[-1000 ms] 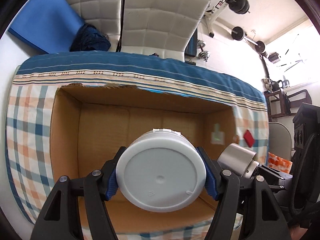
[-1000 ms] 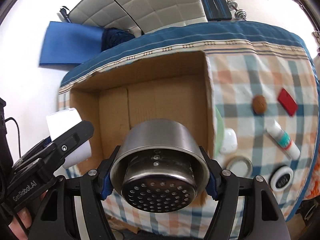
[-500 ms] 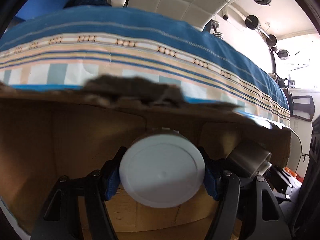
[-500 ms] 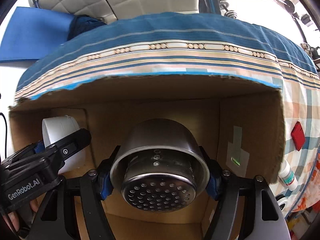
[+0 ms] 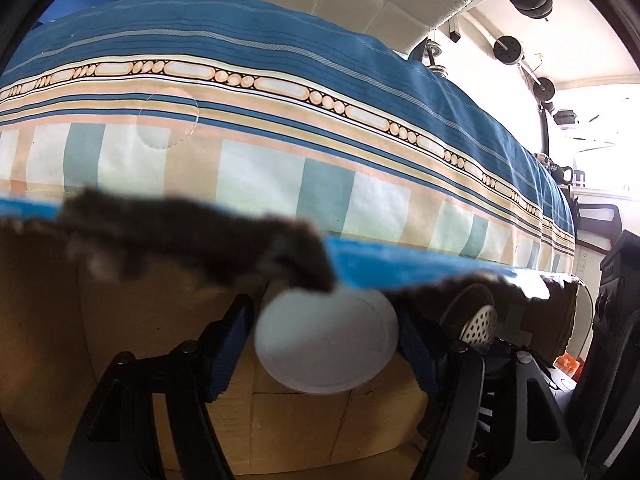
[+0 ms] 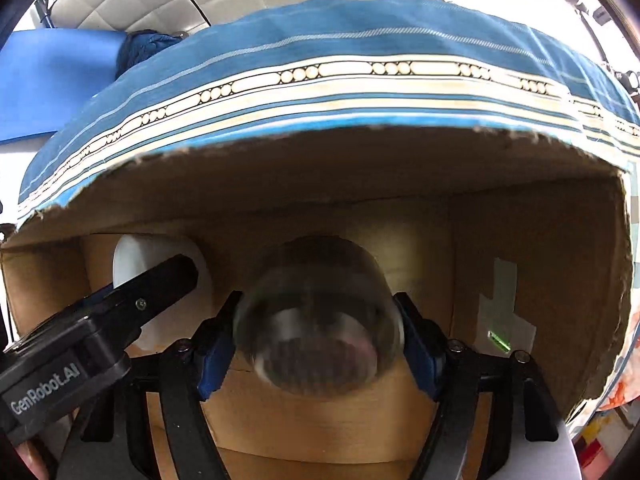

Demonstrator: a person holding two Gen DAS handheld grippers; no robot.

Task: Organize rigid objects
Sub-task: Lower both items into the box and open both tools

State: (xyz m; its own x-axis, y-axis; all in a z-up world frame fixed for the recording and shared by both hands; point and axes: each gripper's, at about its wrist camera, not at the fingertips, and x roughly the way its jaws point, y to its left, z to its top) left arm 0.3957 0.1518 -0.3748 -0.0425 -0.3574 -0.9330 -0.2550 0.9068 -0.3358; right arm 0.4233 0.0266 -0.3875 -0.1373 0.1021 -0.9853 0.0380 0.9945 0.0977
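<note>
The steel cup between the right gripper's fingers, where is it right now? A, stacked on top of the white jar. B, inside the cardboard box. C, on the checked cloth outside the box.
B: in the right wrist view the steel cup sits low between the right gripper fingers with the cardboard box walls around it, apart from the white jar at the left.

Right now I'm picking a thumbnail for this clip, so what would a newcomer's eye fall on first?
Two round things low inside the cardboard box: a white plastic tub between the left hand-held gripper's blue pads, and a blurred steel strainer cup between the right hand-held gripper's pads. Behind the box's torn rim spreads a blue-striped bedspread.
</note>
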